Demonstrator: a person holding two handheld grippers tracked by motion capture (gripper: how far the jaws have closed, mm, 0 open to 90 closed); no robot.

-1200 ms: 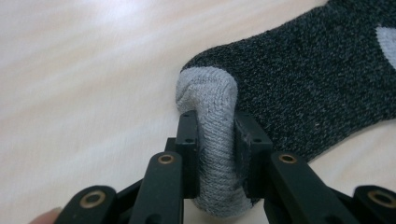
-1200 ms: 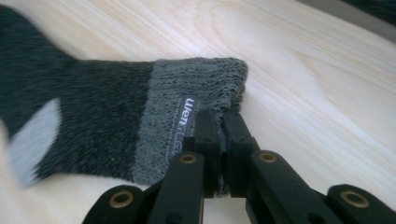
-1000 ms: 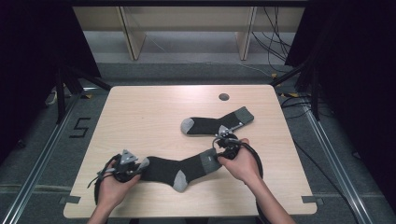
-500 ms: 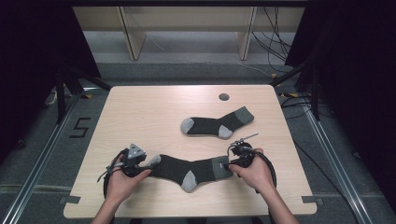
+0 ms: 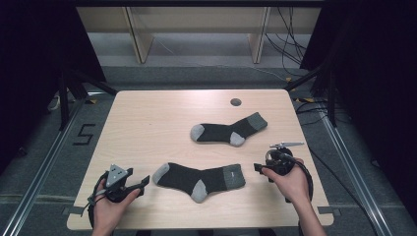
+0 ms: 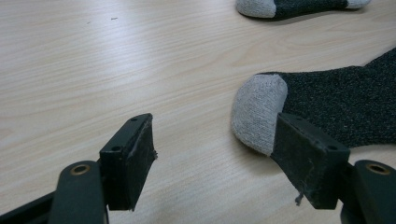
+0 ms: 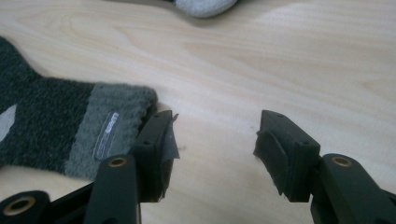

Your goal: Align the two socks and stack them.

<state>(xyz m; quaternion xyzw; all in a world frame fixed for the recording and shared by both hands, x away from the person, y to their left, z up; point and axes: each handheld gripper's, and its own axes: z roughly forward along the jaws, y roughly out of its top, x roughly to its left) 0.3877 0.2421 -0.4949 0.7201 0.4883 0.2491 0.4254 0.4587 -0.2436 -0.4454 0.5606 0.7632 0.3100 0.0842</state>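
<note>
both the left gripper (image 5: 142,183) and right gripper (image 5: 259,168) are opening wide with nothing between them, leaving the near sock (image 5: 199,176) lying flat by the table's (image 5: 147,123) front edge, though a trailing jaw could be snagging it crooked.

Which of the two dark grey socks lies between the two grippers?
The near dark sock with grey toe, flat by the table's front edge, between both open grippers; the other sock lies farther back.
</note>
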